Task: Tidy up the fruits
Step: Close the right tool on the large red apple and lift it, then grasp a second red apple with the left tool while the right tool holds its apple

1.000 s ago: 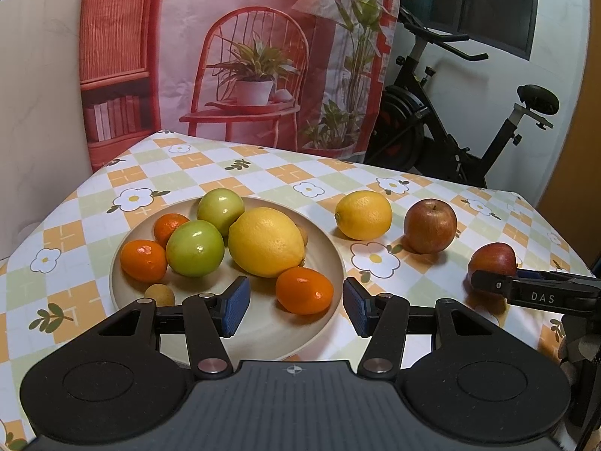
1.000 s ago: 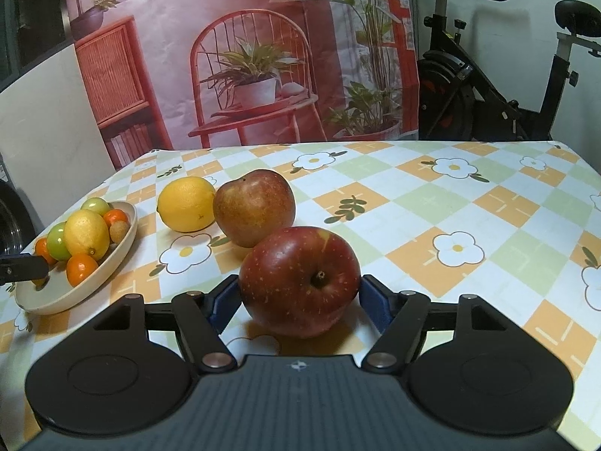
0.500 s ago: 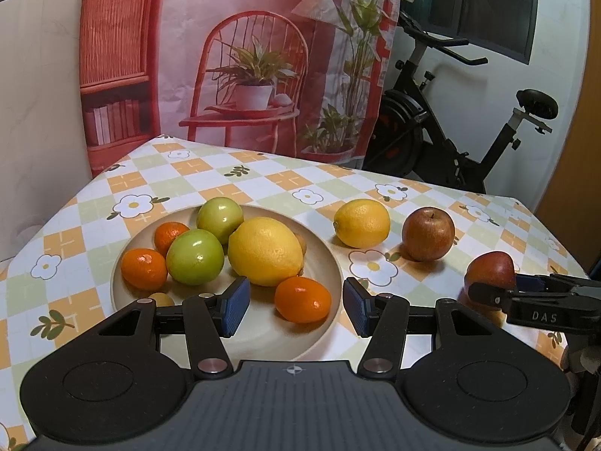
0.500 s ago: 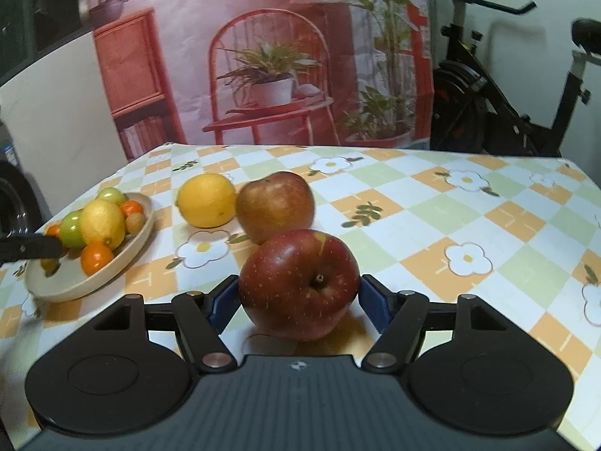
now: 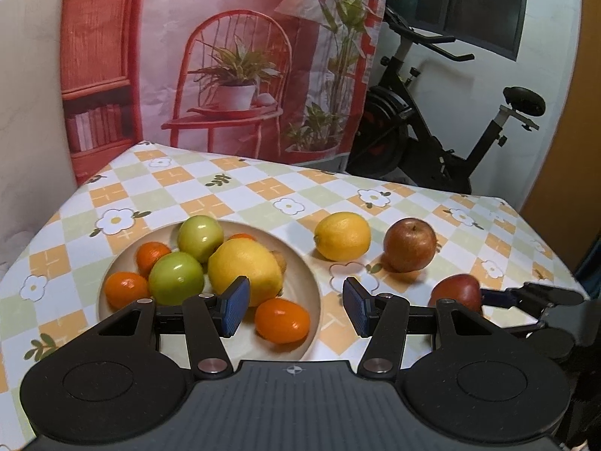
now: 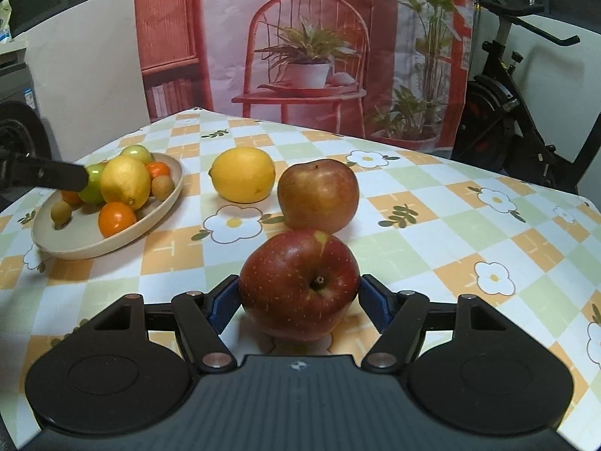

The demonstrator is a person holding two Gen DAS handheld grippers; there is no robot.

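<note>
My right gripper [image 6: 299, 300] is shut on a dark red apple [image 6: 299, 285] and holds it off the checked tablecloth; the apple also shows in the left wrist view [image 5: 456, 293]. A second reddish apple [image 6: 318, 195] and a loose lemon [image 6: 242, 174] lie just beyond it. A beige plate [image 5: 311, 289] holds a large lemon [image 5: 244, 270], two green apples, several small oranges and small brown fruits. My left gripper [image 5: 293, 310] is open and empty, hovering over the plate's near edge above an orange [image 5: 282, 319].
The table's back and right edges drop off toward an exercise bike [image 5: 443, 143] and a printed backdrop [image 5: 225, 56]. A white wall panel [image 6: 82, 86] stands at the left. Bare tablecloth [image 6: 469, 233] lies to the right of the apples.
My right gripper has lifted the dark red apple and turned left toward the plate. My left gripper has risen and pulled back slightly, still open.
</note>
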